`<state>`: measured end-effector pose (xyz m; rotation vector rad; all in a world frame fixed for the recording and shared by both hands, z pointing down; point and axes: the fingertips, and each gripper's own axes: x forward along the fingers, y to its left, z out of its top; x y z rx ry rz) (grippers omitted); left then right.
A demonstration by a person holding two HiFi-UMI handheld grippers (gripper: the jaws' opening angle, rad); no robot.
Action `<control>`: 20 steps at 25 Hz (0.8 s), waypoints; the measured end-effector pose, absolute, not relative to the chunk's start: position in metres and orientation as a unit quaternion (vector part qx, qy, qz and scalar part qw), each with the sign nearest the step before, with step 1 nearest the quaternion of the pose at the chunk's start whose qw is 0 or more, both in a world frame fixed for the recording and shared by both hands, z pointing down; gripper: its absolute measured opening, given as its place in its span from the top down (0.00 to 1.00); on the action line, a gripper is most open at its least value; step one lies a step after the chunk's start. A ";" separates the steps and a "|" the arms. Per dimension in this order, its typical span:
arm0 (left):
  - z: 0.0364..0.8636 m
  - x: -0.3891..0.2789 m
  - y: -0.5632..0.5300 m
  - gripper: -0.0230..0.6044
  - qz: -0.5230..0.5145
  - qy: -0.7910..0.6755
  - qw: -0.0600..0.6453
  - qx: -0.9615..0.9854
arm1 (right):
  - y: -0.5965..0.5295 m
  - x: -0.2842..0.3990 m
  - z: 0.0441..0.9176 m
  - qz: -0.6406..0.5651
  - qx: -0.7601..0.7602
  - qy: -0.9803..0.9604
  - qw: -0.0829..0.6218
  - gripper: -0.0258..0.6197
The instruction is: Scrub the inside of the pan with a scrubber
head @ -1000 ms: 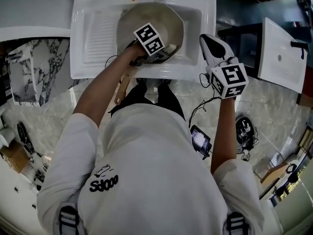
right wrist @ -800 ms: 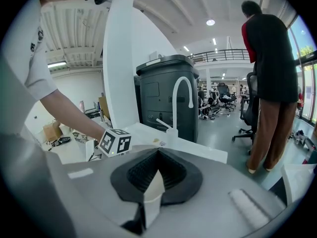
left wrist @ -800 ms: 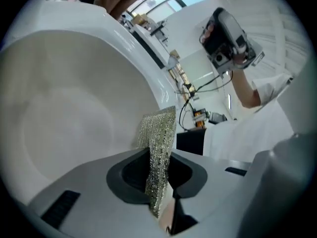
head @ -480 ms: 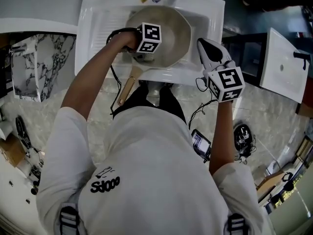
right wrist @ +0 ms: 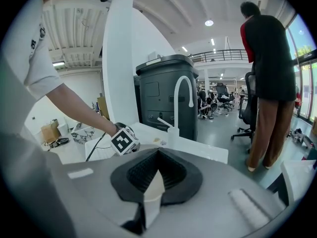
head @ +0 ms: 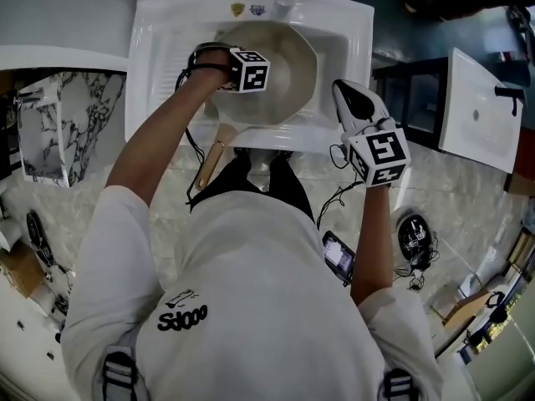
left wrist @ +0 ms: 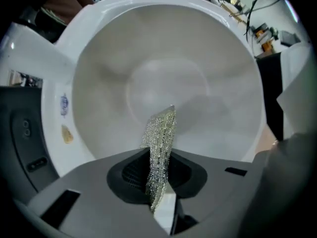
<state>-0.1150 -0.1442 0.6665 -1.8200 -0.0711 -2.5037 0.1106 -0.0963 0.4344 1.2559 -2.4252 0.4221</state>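
left gripper (head: 255, 72) swept with scrubber (left wrist: 159, 148) from pan's (head: 292, 57) near side to its left rim

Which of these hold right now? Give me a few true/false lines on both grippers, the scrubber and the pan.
1. The left gripper is shut on the scrubber. True.
2. The scrubber is a yellow foam sponge. False: it is a silvery mesh strip.
3. The pan sits in the white sink. True.
4. The right gripper grips the pan's handle. False: its jaws are shut on nothing, held clear of the pan at the sink's right side; the handle sticks out toward the person with nothing gripping it.
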 end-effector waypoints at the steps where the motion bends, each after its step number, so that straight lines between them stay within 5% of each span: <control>1: 0.669 -0.113 -0.156 0.86 -0.806 -0.008 0.053 -0.589 | -0.095 0.113 0.434 0.151 0.450 -0.860 0.187 0.95; 11: 0.653 -0.047 -0.222 0.86 -0.691 0.115 0.279 -0.656 | -0.077 0.132 0.441 0.164 0.477 -0.843 0.185 0.95; 20: 0.591 -0.050 -0.223 0.86 -0.594 0.217 0.208 -0.746 | -0.087 0.134 0.416 0.132 0.474 -0.853 0.174 0.95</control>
